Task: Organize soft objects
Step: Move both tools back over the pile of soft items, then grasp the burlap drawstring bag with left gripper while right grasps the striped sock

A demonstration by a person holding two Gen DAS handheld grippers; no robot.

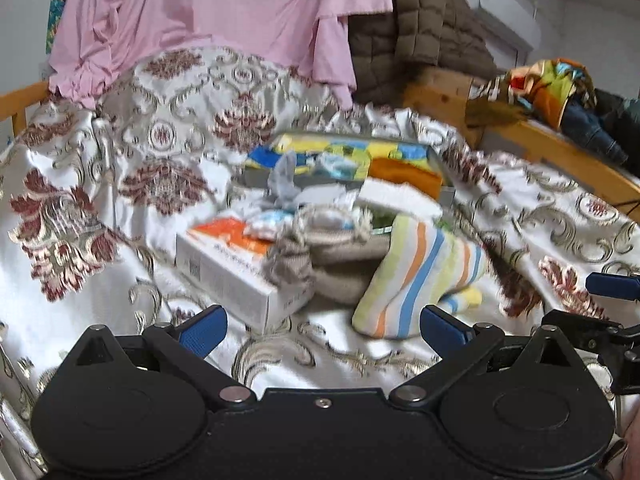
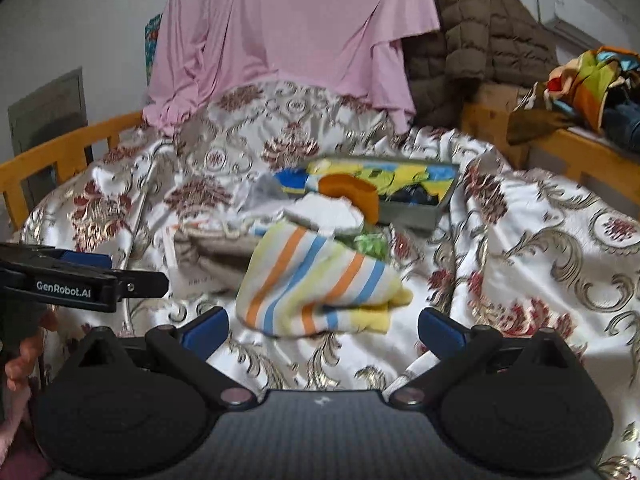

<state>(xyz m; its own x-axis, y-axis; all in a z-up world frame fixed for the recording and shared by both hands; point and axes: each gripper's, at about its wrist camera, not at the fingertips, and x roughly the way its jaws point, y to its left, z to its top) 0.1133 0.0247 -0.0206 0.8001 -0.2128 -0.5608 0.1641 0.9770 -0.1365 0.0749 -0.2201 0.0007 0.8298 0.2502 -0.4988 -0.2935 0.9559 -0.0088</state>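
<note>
Left wrist view: the left gripper (image 1: 322,330) filled the bottom of the frame, its blue-padded tongs spread wide and holding nothing.
Only in this view: a white carton (image 1: 236,276) with an orange top sat left of centre, its barcoded side facing the camera; a small blue-and-white piece (image 1: 266,222) lay on top of it.
Striped towel: the striped towel (image 1: 420,276) lay crumpled on the patterned bedspread (image 1: 120,160) at centre right, just above the right finger, leaning on a beige knitted cloth (image 1: 332,256) that touched the carton.
Other tool: a black-and-blue part of the right gripper (image 1: 612,312) showed at the right edge; I could not tell its opening from here.
Grey tray: a shallow grey tray (image 1: 447,195) stood behind the heap, with a blue-and-yellow printed cloth and an orange cloth (image 1: 404,176) in it.

Right wrist view: the right gripper (image 2: 322,330) sat along the bottom, tongs likewise wide apart and empty.
Striped towel: the towel (image 2: 316,284) lay at centre, just above and between the fingertips, not touched.
Only in this view: the tray's (image 2: 416,216) near wall showed plainly, with dark pieces in its right end beside the printed cloth; the orange cloth (image 2: 356,192) hung over its left rim. A person's hand (image 2: 22,364) showed at the lower left under the left gripper's arm (image 2: 80,280), marked GenRobot.AI.
Background: a pink garment (image 2: 288,32) hung across the top, a brown quilted jacket (image 2: 480,40) to its right.
</note>
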